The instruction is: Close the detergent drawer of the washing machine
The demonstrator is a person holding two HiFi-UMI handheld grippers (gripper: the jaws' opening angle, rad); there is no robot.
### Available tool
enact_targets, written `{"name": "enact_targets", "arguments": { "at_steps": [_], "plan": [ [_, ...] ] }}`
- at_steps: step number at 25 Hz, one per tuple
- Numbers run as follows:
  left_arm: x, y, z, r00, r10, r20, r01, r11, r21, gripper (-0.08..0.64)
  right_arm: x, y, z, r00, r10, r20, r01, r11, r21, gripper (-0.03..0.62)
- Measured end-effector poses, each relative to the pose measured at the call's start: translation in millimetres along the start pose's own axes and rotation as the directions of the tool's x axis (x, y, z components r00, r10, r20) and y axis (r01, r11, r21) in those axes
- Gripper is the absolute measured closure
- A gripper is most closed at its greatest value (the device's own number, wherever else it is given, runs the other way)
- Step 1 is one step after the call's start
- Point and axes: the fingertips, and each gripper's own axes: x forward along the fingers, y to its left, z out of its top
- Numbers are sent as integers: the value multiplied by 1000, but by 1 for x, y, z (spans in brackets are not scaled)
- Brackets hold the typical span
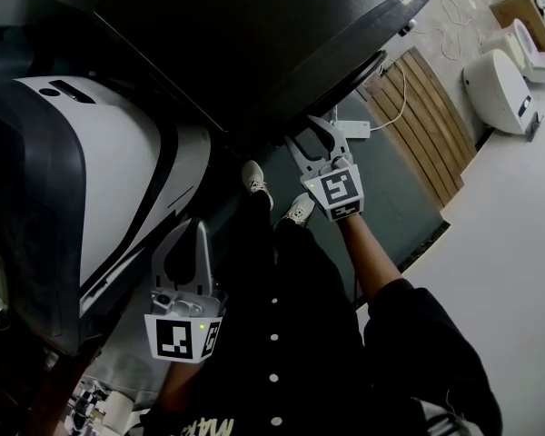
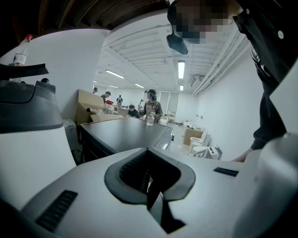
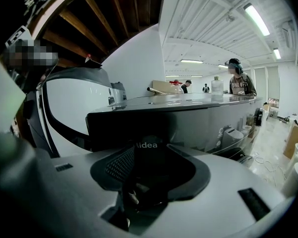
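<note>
The dark washing machine fills the top of the head view, its front edge slanting down to the left. My right gripper is shut and empty, with its tips at the machine's front, low on its face. In the right gripper view the dark front panel with its brand name stands right behind the shut jaws. I see no drawer sticking out; the front is dark and partly hidden. My left gripper hangs lower left, shut, holding nothing, apart from the machine.
A large white and black appliance stands close on the left. The person's shoes are on a dark mat under the machine. To the right are a wooden slatted panel, a white cable and white toilets. People stand beyond.
</note>
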Motion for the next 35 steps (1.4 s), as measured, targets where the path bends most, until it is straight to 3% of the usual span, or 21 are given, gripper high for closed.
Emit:
{"name": "enact_targets", "arguments": {
  "at_steps": [18, 23, 25, 27, 30, 33, 35],
  "plan": [
    [-4, -5, 15, 999, -9, 41, 7, 999, 32, 554, 4, -2, 0, 1000, -3, -8, 3, 1000, -10, 405],
    [-6, -13, 23, 997, -25, 70, 22, 999, 45, 554, -18, -10, 3, 1000, -14, -22, 15, 1000, 3, 407],
    [-4, -16, 30, 996, -33, 86, 28, 998, 54, 554, -34, -15, 8, 1000, -20, -13, 20, 1000, 19, 445],
    [-2, -21, 36, 994, -43, 101, 37, 997, 61, 554, -52, -19, 16, 999, -34, 3, 34, 999, 24, 504],
    [2, -28, 44, 991, -66, 117, 58, 996, 70, 554, -82, -20, 36, 997, -38, 66, 36, 999, 26, 534],
    [5, -37, 52, 987, -91, 130, 82, 994, 78, 554, -114, -15, 70, 980, -13, 199, 9, 1000, 21, 543],
    [8, -43, 58, 984, -108, 140, 97, 992, 83, 554, -133, -14, 89, 971, -22, 236, 19, 1000, 16, 545]
  ]
}}
